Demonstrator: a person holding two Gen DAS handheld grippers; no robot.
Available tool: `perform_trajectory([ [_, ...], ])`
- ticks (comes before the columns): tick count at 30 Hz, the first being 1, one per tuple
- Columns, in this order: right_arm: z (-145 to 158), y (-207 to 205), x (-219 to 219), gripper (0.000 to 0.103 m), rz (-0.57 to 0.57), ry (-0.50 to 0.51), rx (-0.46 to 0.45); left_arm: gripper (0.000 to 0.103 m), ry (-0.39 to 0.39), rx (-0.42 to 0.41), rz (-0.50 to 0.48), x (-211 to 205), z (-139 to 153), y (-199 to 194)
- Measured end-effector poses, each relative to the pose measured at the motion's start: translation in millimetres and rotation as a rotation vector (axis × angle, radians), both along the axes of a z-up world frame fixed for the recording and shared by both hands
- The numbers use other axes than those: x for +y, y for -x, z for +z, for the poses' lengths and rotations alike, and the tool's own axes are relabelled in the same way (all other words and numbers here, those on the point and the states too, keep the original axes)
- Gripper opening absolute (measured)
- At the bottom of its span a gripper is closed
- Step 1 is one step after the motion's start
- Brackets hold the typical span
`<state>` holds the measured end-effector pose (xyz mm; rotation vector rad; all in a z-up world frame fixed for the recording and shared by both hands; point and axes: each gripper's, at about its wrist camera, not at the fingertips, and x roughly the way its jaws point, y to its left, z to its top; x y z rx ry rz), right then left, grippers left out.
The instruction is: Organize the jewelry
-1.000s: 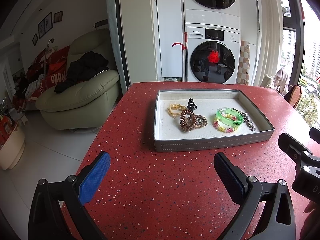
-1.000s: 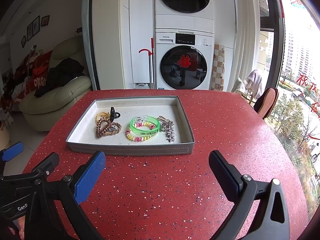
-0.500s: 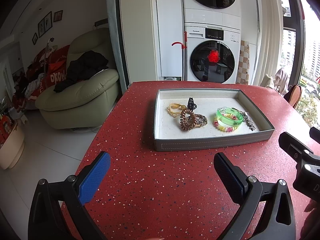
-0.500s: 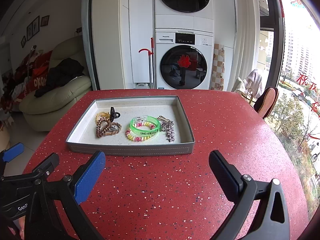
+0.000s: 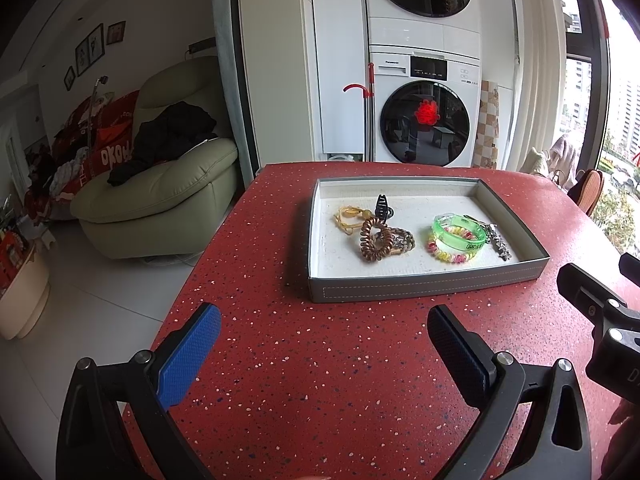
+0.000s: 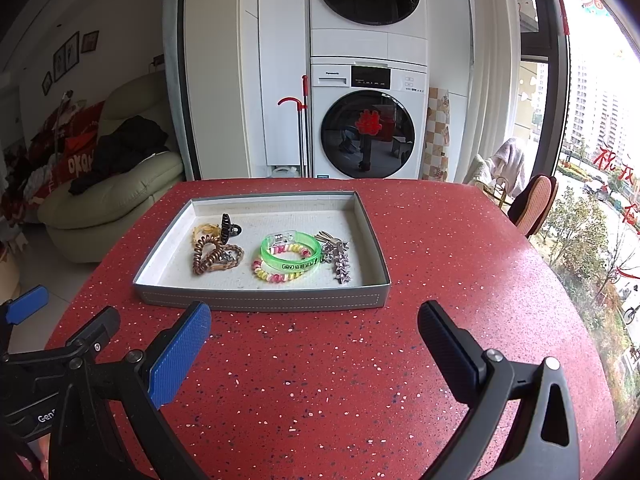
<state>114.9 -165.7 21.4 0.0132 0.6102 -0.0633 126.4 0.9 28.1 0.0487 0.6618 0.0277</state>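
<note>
- Two hand-held grippers are hovering low over a red speckled table [image 6: 440, 240], both with fingers spread wide and holding nothing; the left gripper [image 5: 320, 352] is sitting at the table's left edge, the right gripper [image 6: 316, 344] just beside it.
- A shallow grey tray [image 6: 260, 298] is resting flat on the table ahead of both grippers, near but not touching them, and all the jewelry is lying inside it.
- Going left to right in the tray: a yellow cord piece [image 5: 348, 216] is lying at the far left, a black claw clip [image 6: 228, 226] is standing just behind it, and a brown coil band [image 6: 204, 256] is overlapping a braided bracelet [image 6: 232, 258].
- To the right, a green bangle [image 6: 290, 250] is sitting on top of a pink-and-yellow coil band [image 6: 276, 276], and a silver star chain [image 6: 340, 264] is lying beside them, near the tray's right wall.
- Everything is looking light; the coils and cord are probably soft and springy, so pinching across one strand seems best. The bangle and clip look stiff and smooth, likely slippery, so gripping across the bangle's rim seems safer. The chain would likely sag and dangle.
- The overlapping pieces may be snagging each other when lifted.
- The tray's low walls are limiting sideways approach, so coming from above looks easier. Open table is spreading to the right and front; the left edge is dropping off to the floor close by.
</note>
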Motion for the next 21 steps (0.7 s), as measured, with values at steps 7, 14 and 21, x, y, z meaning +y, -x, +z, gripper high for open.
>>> perform_trajectory([
  [7,0.0,0.0,-0.4,0.103,0.001,0.000,0.000,0.103,-0.001,0.001,0.000,-0.2,-0.1,-0.2],
  [14,0.0,0.3,0.6,0.103,0.000,-0.001,0.000,0.103,0.001,0.000,0.001,0.6,0.4,0.4],
  [21,0.5,0.4,0.6,0.103,0.001,-0.003,0.000,0.103,-0.001,0.002,-0.001,0.5,0.4,0.4],
])
